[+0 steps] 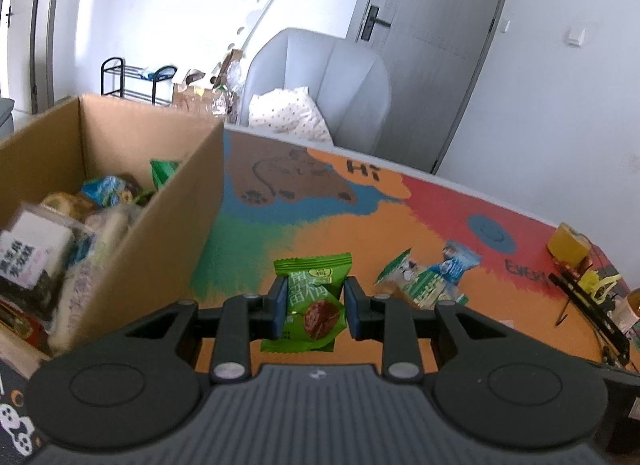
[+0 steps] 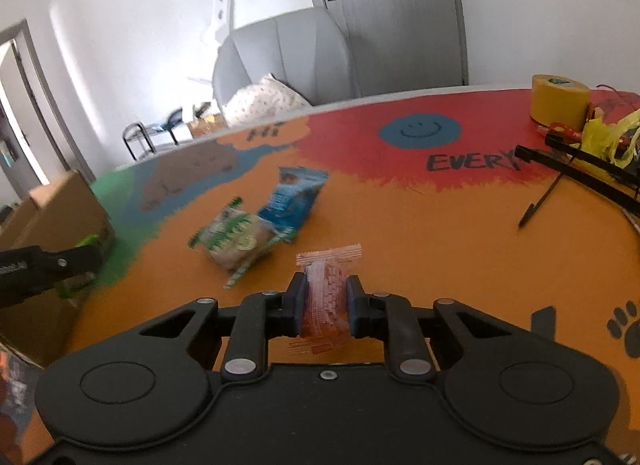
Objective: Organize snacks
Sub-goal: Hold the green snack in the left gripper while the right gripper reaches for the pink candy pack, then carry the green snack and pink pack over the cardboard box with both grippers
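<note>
The left gripper [image 1: 315, 305] clamps a glossy green plum-candy packet [image 1: 310, 301] just right of the open corrugated cardboard box [image 1: 176, 221], which is heaped with wrapped snacks [image 1: 68, 233]. The right gripper [image 2: 326, 303] pinches a crinkly translucent orange-red sachet [image 2: 326, 293], farther right of the box.

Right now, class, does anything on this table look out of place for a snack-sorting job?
Yes. At the table's far right edge sit non-snacks: a yellow tape roll, a crumpled yellow bag and a black stand. Two packets, blue and green-white, lie loose and overlapping outside the box.
</note>
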Demonstrator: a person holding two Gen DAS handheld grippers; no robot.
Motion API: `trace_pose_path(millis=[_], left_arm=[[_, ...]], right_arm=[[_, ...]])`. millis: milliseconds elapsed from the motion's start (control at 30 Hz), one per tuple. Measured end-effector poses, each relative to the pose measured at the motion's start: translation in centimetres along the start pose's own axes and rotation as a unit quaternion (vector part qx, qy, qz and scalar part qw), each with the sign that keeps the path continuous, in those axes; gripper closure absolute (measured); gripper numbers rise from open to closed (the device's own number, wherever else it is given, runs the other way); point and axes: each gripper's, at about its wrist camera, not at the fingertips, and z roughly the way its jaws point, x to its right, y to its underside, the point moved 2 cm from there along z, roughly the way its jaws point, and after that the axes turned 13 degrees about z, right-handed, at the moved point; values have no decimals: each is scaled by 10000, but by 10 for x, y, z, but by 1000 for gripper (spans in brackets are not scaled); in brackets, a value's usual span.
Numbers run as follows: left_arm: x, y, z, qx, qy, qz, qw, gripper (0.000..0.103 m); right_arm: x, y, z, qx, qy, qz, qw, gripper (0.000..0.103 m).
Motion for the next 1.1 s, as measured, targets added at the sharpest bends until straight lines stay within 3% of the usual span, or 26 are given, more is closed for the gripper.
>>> trace_pose_path(millis=[633,1100], left_arm=[[-40,-40,-56,550,51,55,9985,75],[-105,-62,-90,783,-334,-19,9964,75]], right_arm=[[-66,-15,-29,296,-625,-155,9975,84],[-133,-12,-24,302,-1040,-404,9933,84]])
